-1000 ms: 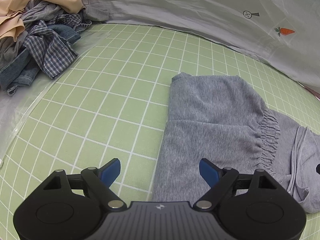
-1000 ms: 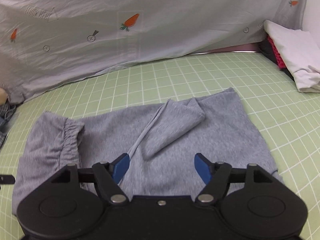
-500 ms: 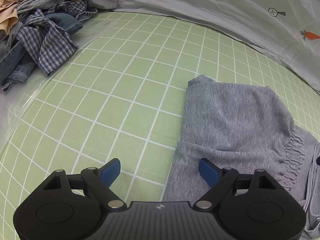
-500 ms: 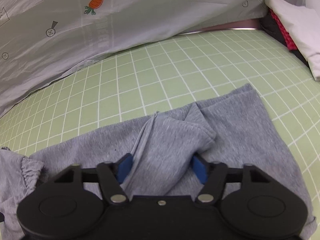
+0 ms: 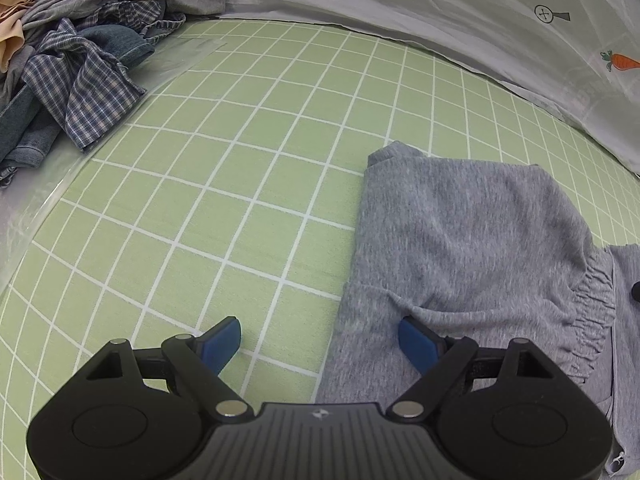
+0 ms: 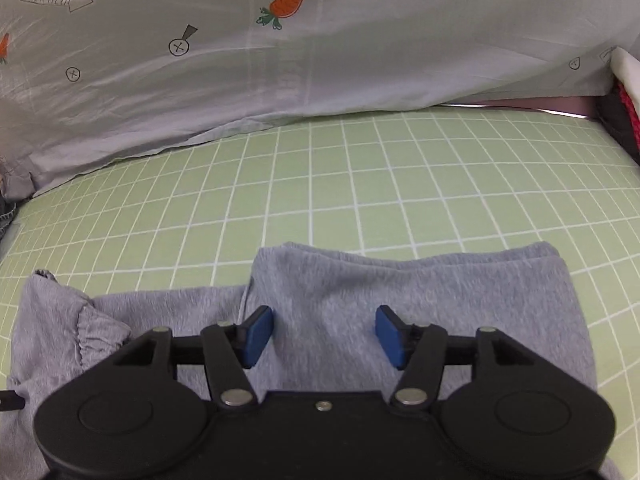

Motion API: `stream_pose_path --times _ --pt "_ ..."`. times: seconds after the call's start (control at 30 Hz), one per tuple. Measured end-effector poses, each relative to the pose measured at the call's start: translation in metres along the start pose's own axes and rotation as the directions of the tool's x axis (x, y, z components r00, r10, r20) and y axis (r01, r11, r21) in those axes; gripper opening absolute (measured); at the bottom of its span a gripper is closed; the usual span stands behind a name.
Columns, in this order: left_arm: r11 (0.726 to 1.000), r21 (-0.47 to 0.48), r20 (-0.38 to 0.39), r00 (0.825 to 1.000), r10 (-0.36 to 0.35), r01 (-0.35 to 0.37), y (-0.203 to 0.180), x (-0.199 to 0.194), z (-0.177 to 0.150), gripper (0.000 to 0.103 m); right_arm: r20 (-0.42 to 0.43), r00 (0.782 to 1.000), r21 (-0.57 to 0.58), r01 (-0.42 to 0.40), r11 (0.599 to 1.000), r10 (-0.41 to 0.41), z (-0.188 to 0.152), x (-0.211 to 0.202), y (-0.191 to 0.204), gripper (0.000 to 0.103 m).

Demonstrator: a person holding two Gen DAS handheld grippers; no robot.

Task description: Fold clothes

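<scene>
Two grippers work one grey garment, which lies flat on the green grid mat, right of centre in the left wrist view and under the tool in the right one. Far left, a heap of unfolded clothes sits at the mat's edge, well apart from the work. The left gripper has come down to the garment's left edge: its left finger rests on bare mat and its right finger presses into the cloth, which puckers around the tip. A second ago it hung higher and further back, with the whole left side of the garment in sight. Its tongs stand wide apart, nothing between them clamped.

Further right, the gathered elastic band marks where one layer lies over another. The right gripper has moved forward and low over the grey cloth; the loose flap that lay crumpled in the middle a second ago now lies spread, its raised edge just beside the left finger. Those tongs are also apart, straddling the cloth without pinching it.

I judge both tools are set for a grasp, left on the side edge and right on the upper layer, so the next fold is about to begin. Behind the mat hangs a pale sheet with carrot prints.
</scene>
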State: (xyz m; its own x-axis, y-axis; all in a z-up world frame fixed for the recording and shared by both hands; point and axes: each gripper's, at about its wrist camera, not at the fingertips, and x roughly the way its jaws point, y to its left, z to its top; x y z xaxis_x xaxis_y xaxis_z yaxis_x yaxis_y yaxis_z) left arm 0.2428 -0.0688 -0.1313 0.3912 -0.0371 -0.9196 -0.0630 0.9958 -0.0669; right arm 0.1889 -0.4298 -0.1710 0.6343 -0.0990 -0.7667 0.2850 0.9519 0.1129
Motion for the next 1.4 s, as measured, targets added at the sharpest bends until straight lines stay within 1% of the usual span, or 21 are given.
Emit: stream_pose_path --times 0.03,0.07,0.1,0.23,0.4,0.43,0.5,0.53,0.57,0.6,0.67,0.73,0.77,0.8,0.87,0.93,1.03,1.17,1.2,1.3,1.4 --pt "1.000 -0.002 -0.001 1.000 -0.003 0.003 0.000 0.000 -0.001 0.087 0.005 1.000 0.004 0.013 1.000 -0.013 -0.004 -0.005 -0.001 0.068" --pt "1.000 -0.005 -0.003 1.000 -0.006 0.006 0.000 0.001 -0.001 0.087 0.010 1.000 0.008 0.026 1.000 -0.026 -0.007 -0.011 -0.003 0.076" --pt "1.000 -0.007 -0.005 1.000 -0.010 0.010 0.000 0.001 -0.002 0.087 0.015 0.999 0.013 0.039 0.999 -0.039 -0.011 -0.016 -0.004 0.080" --pt "0.999 -0.016 -0.014 0.999 -0.040 0.040 -0.001 0.001 -0.005 0.086 0.007 0.991 -0.011 0.130 0.991 -0.130 -0.028 -0.034 -0.009 0.083" --pt "0.997 -0.006 -0.023 0.997 -0.075 0.075 -0.005 -0.001 -0.011 0.087 -0.051 0.979 0.041 0.199 0.979 -0.197 -0.049 -0.051 -0.025 0.084" --pt "0.996 -0.005 -0.026 0.996 -0.088 0.088 -0.005 -0.002 -0.012 0.084 -0.063 0.975 0.049 0.216 0.975 -0.213 -0.052 -0.054 -0.028 0.084" --pt "0.993 0.003 -0.023 0.993 -0.119 0.119 -0.007 -0.005 -0.016 0.077 -0.072 0.965 0.060 0.256 0.965 -0.251 -0.057 -0.065 -0.032 0.084" --pt "0.991 0.017 -0.018 0.991 -0.131 0.132 -0.008 -0.007 -0.016 0.070 -0.070 0.961 0.064 0.272 0.960 -0.268 -0.059 -0.071 -0.033 0.084" --pt "0.989 0.036 -0.014 0.990 -0.143 0.143 -0.009 -0.007 -0.017 0.058 -0.068 0.956 0.069 0.289 0.955 -0.284 -0.061 -0.077 -0.035 0.084" --pt "0.987 0.050 -0.015 0.988 -0.155 0.155 -0.010 -0.008 -0.016 0.052 -0.072 0.950 0.076 0.309 0.948 -0.304 -0.063 -0.083 -0.037 0.085" --pt "0.980 0.051 -0.032 0.981 -0.192 0.193 -0.009 -0.006 -0.014 0.032 -0.086 0.936 0.084 0.348 0.934 -0.341 -0.067 -0.091 -0.042 0.085" --pt "0.975 0.051 -0.042 0.976 -0.213 0.215 -0.008 -0.004 -0.012 0.027 -0.095 0.922 0.086 0.384 0.919 -0.376 -0.070 -0.099 -0.048 0.085" --pt "0.973 0.056 -0.042 0.974 -0.222 0.224 -0.008 -0.004 -0.011 0.019 -0.098 0.914 0.088 0.401 0.912 -0.393 -0.072 -0.104 -0.051 0.085" --pt "0.969 0.063 -0.032 0.971 -0.238 0.240 -0.008 -0.006 -0.010 0.017 -0.100 0.907 0.090 0.417 0.904 -0.408 -0.073 -0.108 -0.054 0.085" --pt "0.961 0.089 -0.006 0.965 -0.263 0.263 -0.010 -0.015 -0.010 0.013 -0.095 0.900 0.109 0.434 0.894 -0.426 -0.076 -0.117 -0.062 0.085" --pt "0.955 0.117 0.029 0.961 -0.277 0.271 -0.015 -0.026 -0.011 0.013 -0.090 0.893 0.127 0.450 0.884 -0.442 -0.079 -0.125 -0.069 0.085" --pt "0.952 0.134 0.070 0.955 -0.288 0.277 -0.029 -0.045 -0.013 0.012 -0.082 0.896 0.146 0.444 0.884 -0.437 -0.086 -0.134 -0.084 0.086" --pt "0.950 0.150 0.154 0.942 -0.297 0.275 -0.064 -0.074 -0.020 0.011 -0.072 0.912 0.156 0.409 0.899 -0.403 -0.098 -0.145 -0.110 0.086" --pt "0.951 0.156 0.175 0.940 -0.294 0.269 -0.077 -0.080 -0.023 0.011 -0.068 0.920 0.153 0.391 0.908 -0.385 -0.100 -0.146 -0.121 0.086" --pt "0.956 0.146 0.212 0.936 -0.280 0.253 -0.120 -0.099 -0.037 0.010 -0.061 0.934 0.110 0.356 0.928 -0.352 -0.103 -0.145 -0.153 0.086" --pt "0.948 0.144 0.228 0.923 -0.311 0.284 -0.170 -0.113 -0.056 0.010 -0.054 0.938 0.085 0.345 0.935 -0.341 -0.102 -0.151 -0.194 0.086"
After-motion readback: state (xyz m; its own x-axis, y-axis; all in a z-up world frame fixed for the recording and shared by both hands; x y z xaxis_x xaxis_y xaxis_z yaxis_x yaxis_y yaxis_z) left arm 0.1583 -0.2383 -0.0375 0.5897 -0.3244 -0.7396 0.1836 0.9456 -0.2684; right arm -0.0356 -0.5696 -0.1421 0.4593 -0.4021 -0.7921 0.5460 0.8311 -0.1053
